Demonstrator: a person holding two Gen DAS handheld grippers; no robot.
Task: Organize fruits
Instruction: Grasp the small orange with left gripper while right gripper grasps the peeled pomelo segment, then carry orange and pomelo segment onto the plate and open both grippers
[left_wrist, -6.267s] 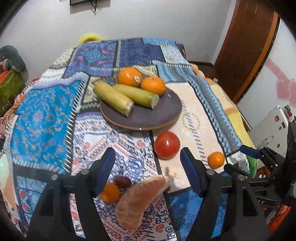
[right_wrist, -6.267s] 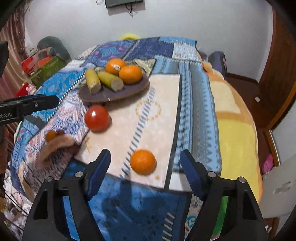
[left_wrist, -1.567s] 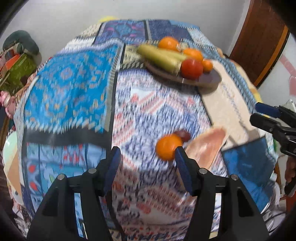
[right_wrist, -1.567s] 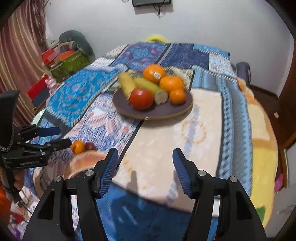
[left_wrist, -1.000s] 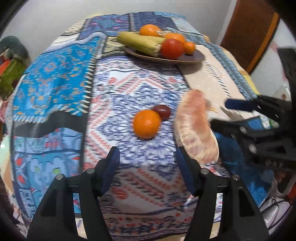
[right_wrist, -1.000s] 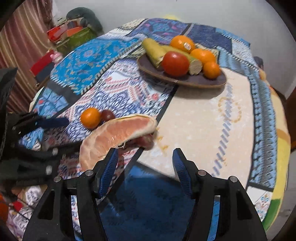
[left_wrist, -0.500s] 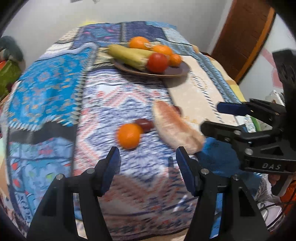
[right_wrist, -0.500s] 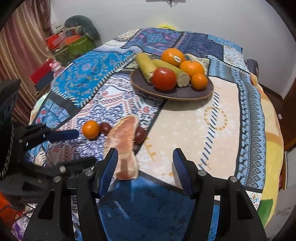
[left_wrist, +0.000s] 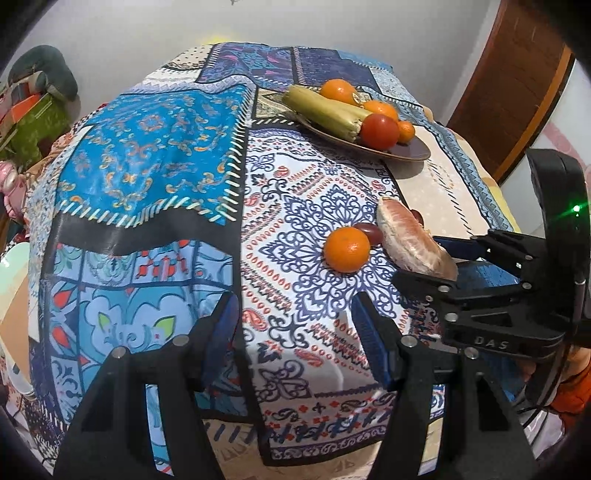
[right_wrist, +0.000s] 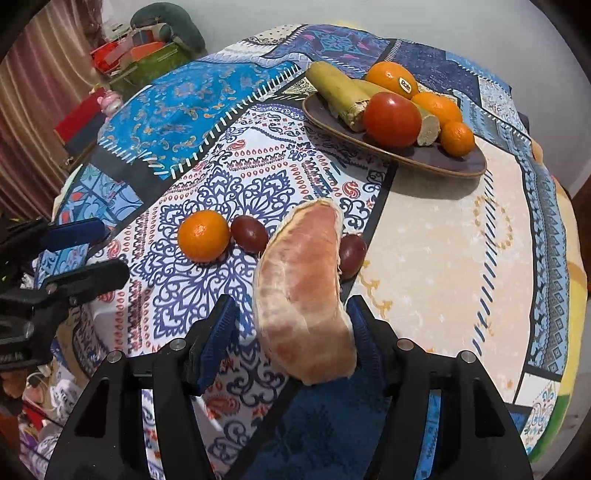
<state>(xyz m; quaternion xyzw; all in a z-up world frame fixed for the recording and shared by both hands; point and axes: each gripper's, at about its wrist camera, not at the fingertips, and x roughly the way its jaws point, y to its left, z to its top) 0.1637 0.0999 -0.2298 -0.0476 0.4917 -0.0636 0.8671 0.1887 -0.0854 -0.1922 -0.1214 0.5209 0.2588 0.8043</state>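
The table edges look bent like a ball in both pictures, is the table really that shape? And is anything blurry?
Left wrist view: fisheye lens bulges the patchwork cloth; everything sharp. Right wrist view: same bulge, dark corners; the pomelo segment looms large, being closest, and the plate casts a soft shadow.

— That pomelo wedge (right_wrist: 304, 295) is pale pink with whitish membrane. The mandarin (right_wrist: 203, 235) on the cloth is bright orange, and both grapes (right_wrist: 249, 234) are dark red.

— The tablecloth (right_wrist: 258, 177) is a patchwork: turquoise with gold scrolls, white with navy and red paisley, plain cream. The plate (right_wrist: 458, 162) is dark purple-brown, holding a red tomato (right_wrist: 391, 120) and yellow-green corn (right_wrist: 338, 92).
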